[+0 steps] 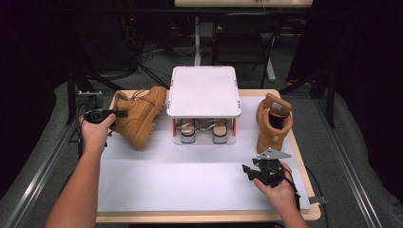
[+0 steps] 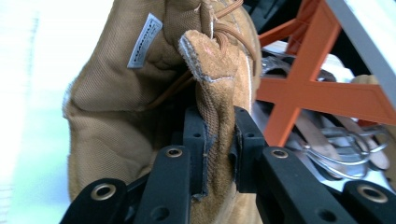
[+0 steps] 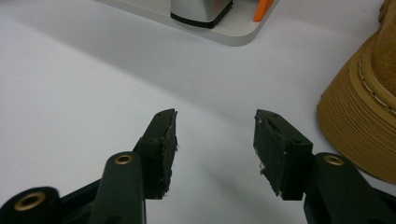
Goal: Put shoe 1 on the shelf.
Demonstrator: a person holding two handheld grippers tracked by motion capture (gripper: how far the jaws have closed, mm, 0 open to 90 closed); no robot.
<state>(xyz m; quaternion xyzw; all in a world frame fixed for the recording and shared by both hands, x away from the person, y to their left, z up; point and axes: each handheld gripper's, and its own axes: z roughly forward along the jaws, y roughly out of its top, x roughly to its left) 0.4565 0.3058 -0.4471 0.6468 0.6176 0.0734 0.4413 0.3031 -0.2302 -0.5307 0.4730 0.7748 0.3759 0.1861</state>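
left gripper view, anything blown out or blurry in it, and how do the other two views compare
Left gripper view: the white table surface is blown out, the tan suede boot pinched in the left gripper is sharp, the orange-framed rack is soft. Right gripper view: evenly lit, the open right gripper slightly soft. High view: bright table, dark surroundings.

High view: sandals (image 1: 204, 129) under the white rack top (image 1: 204, 91) mostly hidden, just toes/straps show. Left gripper (image 1: 100, 115) half covered by hand, jaw tips lost vs. left boot (image 1: 140, 116). Left gripper view: boot cut off top & bottom, tag (image 2: 144, 41) text too small to read. Right gripper view: right boot (image 3: 364, 126) cut by right edge, rack base (image 3: 219, 29) cut at top.
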